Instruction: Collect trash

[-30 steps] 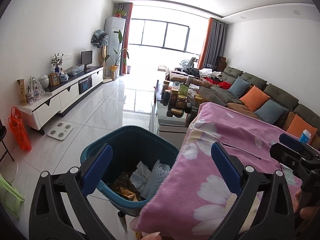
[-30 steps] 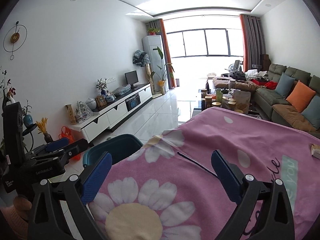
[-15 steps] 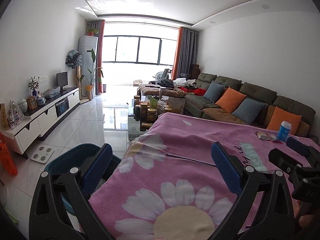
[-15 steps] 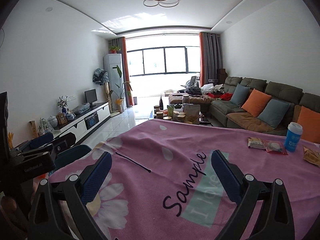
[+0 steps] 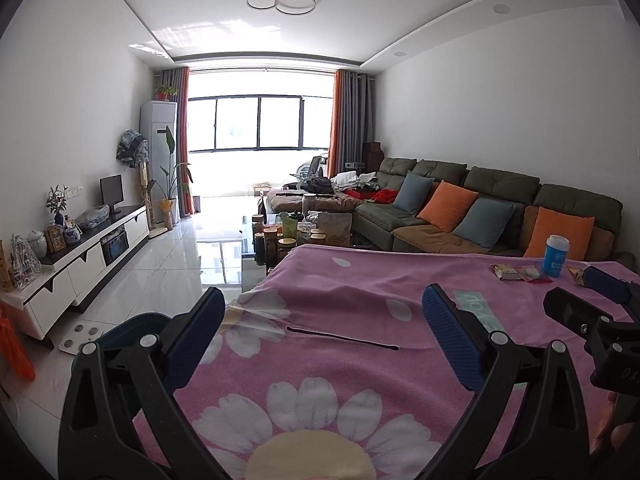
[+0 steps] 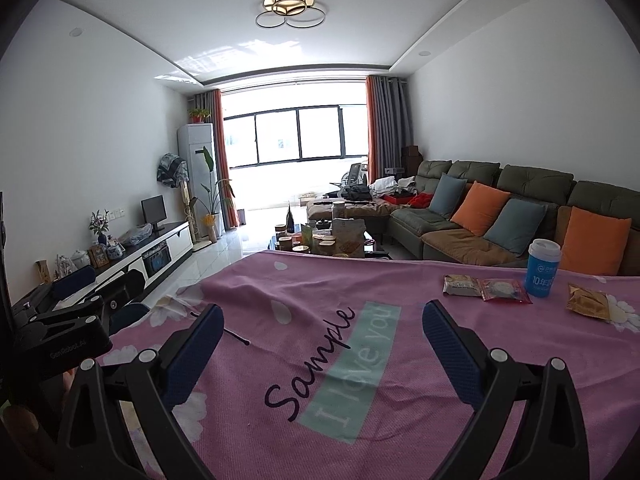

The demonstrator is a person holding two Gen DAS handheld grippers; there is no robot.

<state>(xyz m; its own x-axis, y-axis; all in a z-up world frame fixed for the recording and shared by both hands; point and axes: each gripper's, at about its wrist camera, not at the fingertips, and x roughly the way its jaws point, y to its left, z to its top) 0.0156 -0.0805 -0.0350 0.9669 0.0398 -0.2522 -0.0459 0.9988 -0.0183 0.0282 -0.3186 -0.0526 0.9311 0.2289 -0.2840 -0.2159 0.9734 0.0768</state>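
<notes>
One pink blanket spreads under both claws; only the left view shows the teal bin, just behind the left gripper's left finger, off the blanket's edge; only the right view shows clearly all three wrappers, far ahead to the right of the right gripper: a grey packet, a red packet, a gold packet; one blue cup stands among them; both claws gape wide, holding nothing.
</notes>
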